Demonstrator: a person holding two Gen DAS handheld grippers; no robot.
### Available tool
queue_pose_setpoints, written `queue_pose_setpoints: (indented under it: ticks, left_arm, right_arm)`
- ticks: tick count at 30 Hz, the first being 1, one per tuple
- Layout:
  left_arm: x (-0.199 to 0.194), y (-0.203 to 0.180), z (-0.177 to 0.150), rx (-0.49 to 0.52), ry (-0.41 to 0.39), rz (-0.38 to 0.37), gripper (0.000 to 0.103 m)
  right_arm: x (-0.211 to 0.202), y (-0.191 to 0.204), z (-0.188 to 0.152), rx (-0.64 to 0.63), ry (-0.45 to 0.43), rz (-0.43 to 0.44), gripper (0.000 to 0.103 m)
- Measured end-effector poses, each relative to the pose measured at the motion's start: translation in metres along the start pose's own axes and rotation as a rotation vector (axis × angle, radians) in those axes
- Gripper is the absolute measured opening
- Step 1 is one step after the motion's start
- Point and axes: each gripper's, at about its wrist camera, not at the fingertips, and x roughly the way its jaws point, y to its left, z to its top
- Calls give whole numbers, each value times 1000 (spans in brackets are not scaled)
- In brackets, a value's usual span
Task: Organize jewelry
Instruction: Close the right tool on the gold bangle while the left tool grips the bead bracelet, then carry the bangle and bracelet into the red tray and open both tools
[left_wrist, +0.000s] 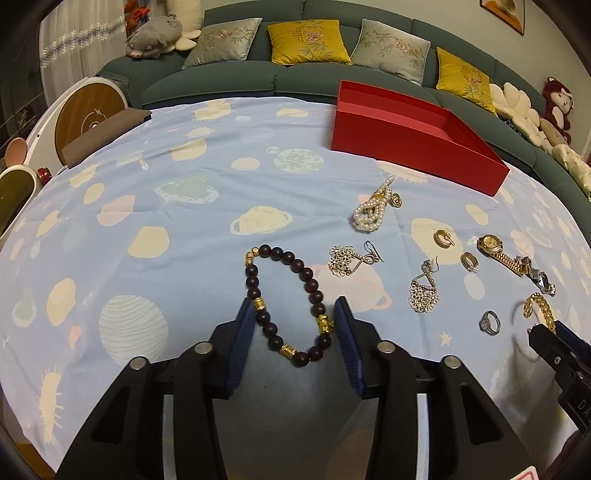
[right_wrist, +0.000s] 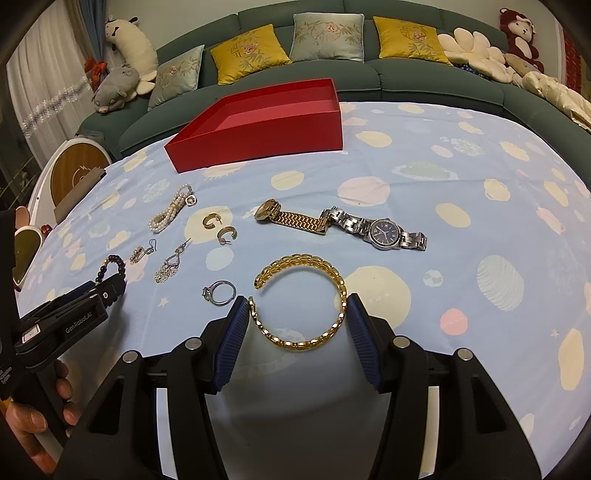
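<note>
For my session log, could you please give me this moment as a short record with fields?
surface: blue planet-print cloth
left claw: open, astride dark bead bracelet
right claw: open, fingers touching or nearly touching gold cuff bracelet
container: red box, nothing seen inside
watches: gold watch and silver watch, bands meeting
other loose pieces: ring, pearl strand

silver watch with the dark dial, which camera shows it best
The right wrist view. There the silver watch lies in full sight on the tablecloth, dark dial and both band halves clear, touching the gold watch. In the left wrist view it is only a small, partly blurred shape near the right edge.
</note>
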Motion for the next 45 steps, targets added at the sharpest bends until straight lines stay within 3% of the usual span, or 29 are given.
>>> queue_pose_setpoints:
  ticks: [1, 5, 11, 21, 29, 37, 45]
  left_arm:
    - [-1, 0, 0, 2, 1, -13, 20]
    - [-5, 2, 0, -14, 12, -84, 5]
    - [-24, 4, 2, -45, -5, -200, 5]
    - [-39, 3, 5, -40, -32, -241, 5]
    - [-100, -9, 28, 7, -133, -330, 5]
    - [-142, -26, 89, 92, -226, -390, 5]
    - [-122, -43, 195, 125, -306, -366, 5]
  right_arm:
    - [-1, 0, 0, 1, -1, 0, 53]
    - [-2, 1, 1, -1, -7, 3, 53]
    - [-9, 6, 2, -9, -23, 10, 53]
    - [-14, 10, 1, -28, -37, 11, 53]
    - [-46, 17, 16, -32, -96, 73, 53]
    - [-77, 31, 61, -75, -128, 164, 53]
    - [-56, 30, 164, -124, -199, 149, 53]
